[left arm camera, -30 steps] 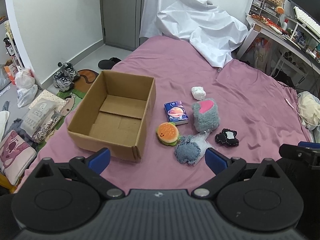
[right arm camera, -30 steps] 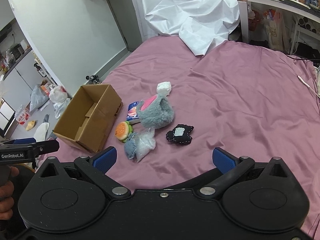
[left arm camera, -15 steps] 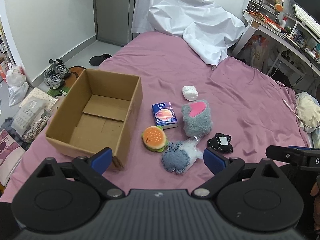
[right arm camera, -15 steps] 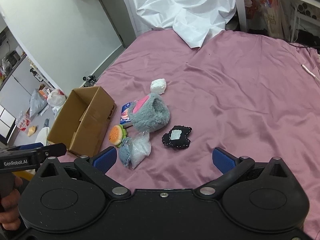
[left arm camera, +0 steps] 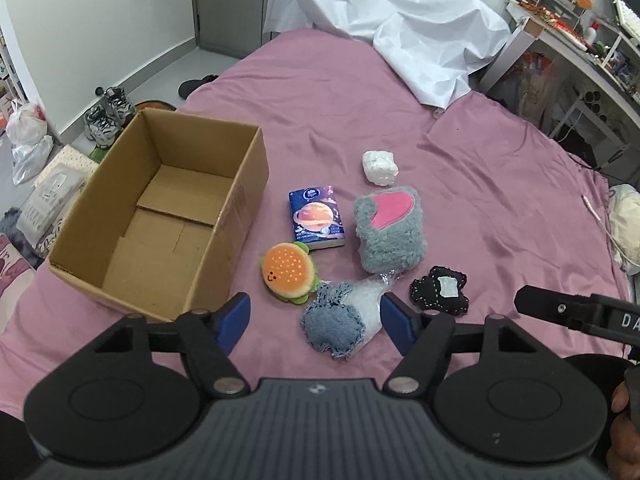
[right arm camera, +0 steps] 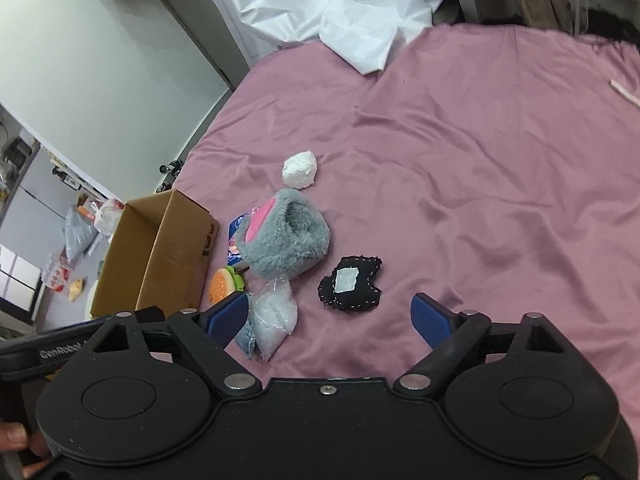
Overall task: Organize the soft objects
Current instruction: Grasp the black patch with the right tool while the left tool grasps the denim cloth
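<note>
On a pink bedsheet [left arm camera: 500,200] lie several soft things beside an empty cardboard box [left arm camera: 160,216]: a burger plush [left arm camera: 288,272], a denim pouch in clear plastic [left arm camera: 340,324], a grey fluffy pouch with a pink patch [left arm camera: 388,232], a black stitched patch [left arm camera: 440,290], a tissue pack [left arm camera: 316,216] and a white wad [left arm camera: 380,167]. My left gripper [left arm camera: 316,320] hovers above the denim pouch, its jaws closing with the pouch seen between them, untouched. My right gripper [right arm camera: 328,318] hangs just short of the black patch [right arm camera: 352,282], jaws closing on nothing.
A white sheet [left arm camera: 400,28] is bunched at the bed's far end. A cluttered desk [left arm camera: 580,40] stands at the right. Shoes [left arm camera: 104,116], bags and cushions lie on the floor left of the bed. The box [right arm camera: 156,260] sits near the bed's left edge.
Both grippers have come down and forward toward the cluster of soft things, which now looks larger. Both pairs of jaws have narrowed, the left more than the right.
</note>
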The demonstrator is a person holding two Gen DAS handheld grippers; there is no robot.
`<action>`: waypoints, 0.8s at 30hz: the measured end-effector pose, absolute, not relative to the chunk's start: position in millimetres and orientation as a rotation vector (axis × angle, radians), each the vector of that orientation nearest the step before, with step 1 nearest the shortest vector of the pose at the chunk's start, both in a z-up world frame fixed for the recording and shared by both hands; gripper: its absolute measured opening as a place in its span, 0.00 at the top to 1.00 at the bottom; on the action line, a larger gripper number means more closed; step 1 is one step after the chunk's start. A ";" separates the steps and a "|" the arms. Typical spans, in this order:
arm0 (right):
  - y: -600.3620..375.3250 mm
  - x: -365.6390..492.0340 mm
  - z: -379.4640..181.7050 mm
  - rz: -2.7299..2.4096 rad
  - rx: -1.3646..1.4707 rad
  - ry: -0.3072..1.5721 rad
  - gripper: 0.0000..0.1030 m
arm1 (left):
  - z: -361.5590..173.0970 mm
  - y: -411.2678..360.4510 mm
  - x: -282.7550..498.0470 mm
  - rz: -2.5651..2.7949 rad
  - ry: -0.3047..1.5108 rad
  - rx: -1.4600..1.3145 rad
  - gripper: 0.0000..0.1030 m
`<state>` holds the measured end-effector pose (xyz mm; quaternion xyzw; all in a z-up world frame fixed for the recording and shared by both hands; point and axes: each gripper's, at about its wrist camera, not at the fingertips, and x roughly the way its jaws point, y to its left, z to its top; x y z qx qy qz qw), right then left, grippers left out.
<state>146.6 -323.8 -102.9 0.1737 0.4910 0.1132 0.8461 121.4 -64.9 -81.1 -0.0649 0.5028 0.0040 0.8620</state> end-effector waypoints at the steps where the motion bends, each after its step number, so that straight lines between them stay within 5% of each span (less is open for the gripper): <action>1: -325.0 148.7 -104.7 0.239 0.377 1.041 0.15 | -83.7 -65.3 123.0 0.013 1.062 -0.142 0.35; 9: -333.3 165.6 -118.8 0.235 0.461 1.077 0.20 | -108.3 -65.6 137.6 0.060 1.128 -0.203 0.49; 24: -323.8 199.6 -158.1 0.231 0.568 1.196 0.29 | -164.1 -71.7 168.6 0.138 1.247 -0.299 0.52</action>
